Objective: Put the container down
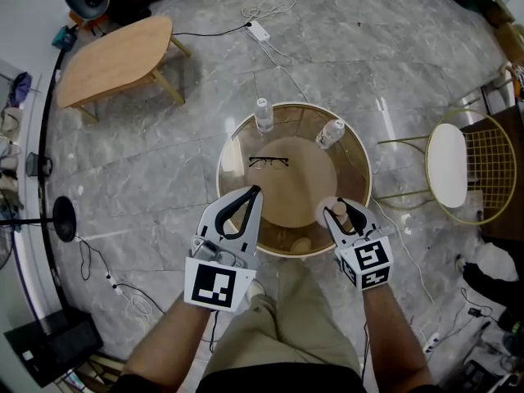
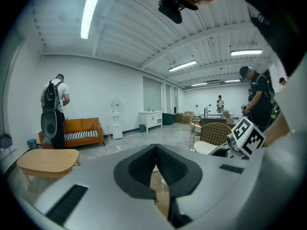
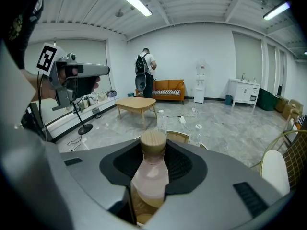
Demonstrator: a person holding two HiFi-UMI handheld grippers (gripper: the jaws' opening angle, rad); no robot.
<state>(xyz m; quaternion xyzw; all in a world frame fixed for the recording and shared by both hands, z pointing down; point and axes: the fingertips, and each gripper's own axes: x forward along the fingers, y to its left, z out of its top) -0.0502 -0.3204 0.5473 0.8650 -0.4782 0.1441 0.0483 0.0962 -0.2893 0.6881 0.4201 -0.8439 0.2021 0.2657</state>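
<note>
We have the container (image 3: 149,176) in the right tongs (image 1: 350,217). The jaws are closed part-way onto its body below the shoulder, and the light, wooden-looking cap (image 3: 153,140) stands clear above the pads. The container looks about upright. In the head view it sits at the lower right of the round bench (image 1: 223,160), over the near rim. We cannot tell whether its base touches the top. The left tongs (image 2: 155,151) are shut tip to tip with nothing between them. They hang at the lower left of the bench, well apart from the container.

We judge the container to be frosted glass (the pale pink wall and darker lower part suggest it is part full). That would make it stiff, smooth, and likely to slip or crack if knocked. The bench top looks like glass too, so a hard landing is a risk. The present hold on the body seems the right place, since the narrow neck and cap would give less purchase. There is bare top toward the middle of the bench, on our side of the spectacles (image 1: 268,162). A water bottle (image 1: 264,115) and another bottle (image 1: 331,133) stand at the far rim, out of the way.
</note>
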